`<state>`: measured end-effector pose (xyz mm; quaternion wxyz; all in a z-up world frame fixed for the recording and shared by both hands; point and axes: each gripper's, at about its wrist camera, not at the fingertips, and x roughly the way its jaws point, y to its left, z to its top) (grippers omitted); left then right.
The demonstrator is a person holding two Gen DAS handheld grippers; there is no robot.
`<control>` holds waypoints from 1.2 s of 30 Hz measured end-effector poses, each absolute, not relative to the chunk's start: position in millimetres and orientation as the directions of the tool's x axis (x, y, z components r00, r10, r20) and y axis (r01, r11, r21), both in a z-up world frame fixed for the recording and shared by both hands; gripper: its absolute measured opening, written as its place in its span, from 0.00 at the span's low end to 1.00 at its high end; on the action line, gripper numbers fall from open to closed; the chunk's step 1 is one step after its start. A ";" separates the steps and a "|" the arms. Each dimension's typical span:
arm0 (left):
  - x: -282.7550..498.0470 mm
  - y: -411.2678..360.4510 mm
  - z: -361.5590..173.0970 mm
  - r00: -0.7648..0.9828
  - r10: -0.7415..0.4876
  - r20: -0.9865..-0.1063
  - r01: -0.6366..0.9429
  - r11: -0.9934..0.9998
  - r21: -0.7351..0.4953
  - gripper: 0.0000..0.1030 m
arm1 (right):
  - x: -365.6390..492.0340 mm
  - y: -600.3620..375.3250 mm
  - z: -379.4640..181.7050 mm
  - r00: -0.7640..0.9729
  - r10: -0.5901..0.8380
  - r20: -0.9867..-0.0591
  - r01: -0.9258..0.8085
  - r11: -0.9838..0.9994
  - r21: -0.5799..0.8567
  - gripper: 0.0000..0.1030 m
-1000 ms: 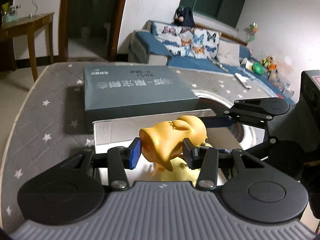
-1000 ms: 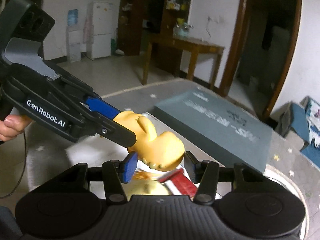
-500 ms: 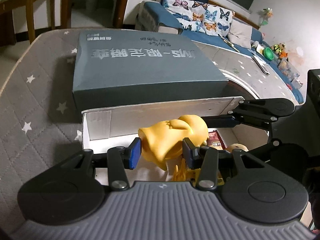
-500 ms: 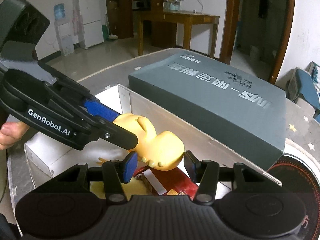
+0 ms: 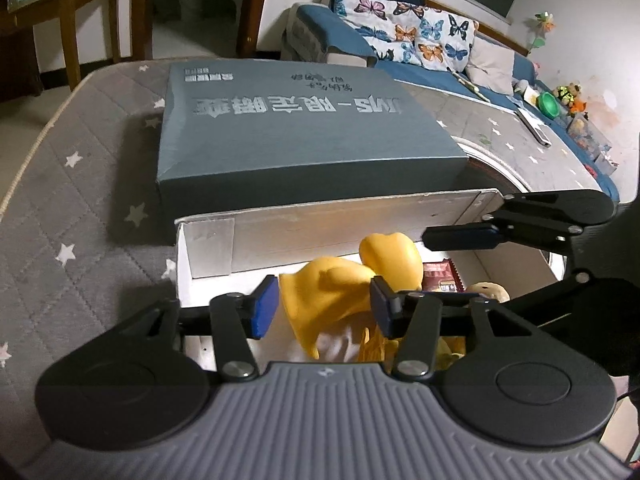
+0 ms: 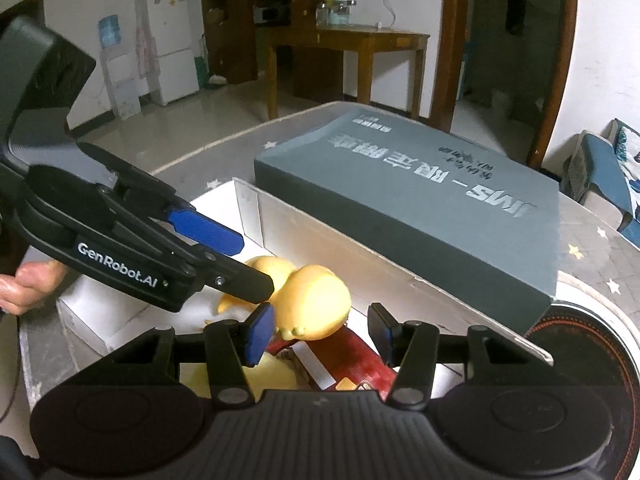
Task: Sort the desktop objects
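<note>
A yellow rubber toy [image 5: 340,292] hung over an open white box [image 5: 304,236] on the star-patterned grey surface [image 5: 72,184], between the blue pads of the left hand-held gripper [image 5: 322,306]. The toy filled most of the gap, yet a sliver of space showed at the left pad, so whether the jaws were clamped on it could not be told. In the right wrist view the toy [image 6: 316,300] looked blurred above the box [image 6: 320,240]. The right hand-held gripper [image 6: 318,334] stood apart, its fingers empty beside the toy, over a red packet [image 6: 360,364] lying in the box. A closed grey box [image 5: 304,128] with silver lettering lay just behind the white one. A hand [image 6: 28,286] gripped the left tool at the frame's edge
</note>
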<state>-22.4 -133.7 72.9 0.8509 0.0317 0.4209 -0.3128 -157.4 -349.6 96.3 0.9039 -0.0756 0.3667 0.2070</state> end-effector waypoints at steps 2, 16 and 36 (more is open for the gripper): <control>-26.8 -133.3 75.8 0.462 -0.498 -0.733 0.556 0.807 -0.198 0.58 | -163.3 -351.4 100.5 0.657 0.320 -0.683 -0.415 0.909 0.027 0.54; -87.2 -126.6 100.9 0.575 -0.471 -0.668 0.554 0.826 -0.105 0.83 | -226.1 -362.0 115.7 0.733 0.279 -0.621 -0.292 0.953 0.083 0.77; -192.3 -102.1 107.6 0.651 -0.470 -0.595 0.542 0.838 -0.069 0.99 | -329.7 -357.2 115.3 0.791 0.172 -0.587 -0.138 0.985 0.103 0.90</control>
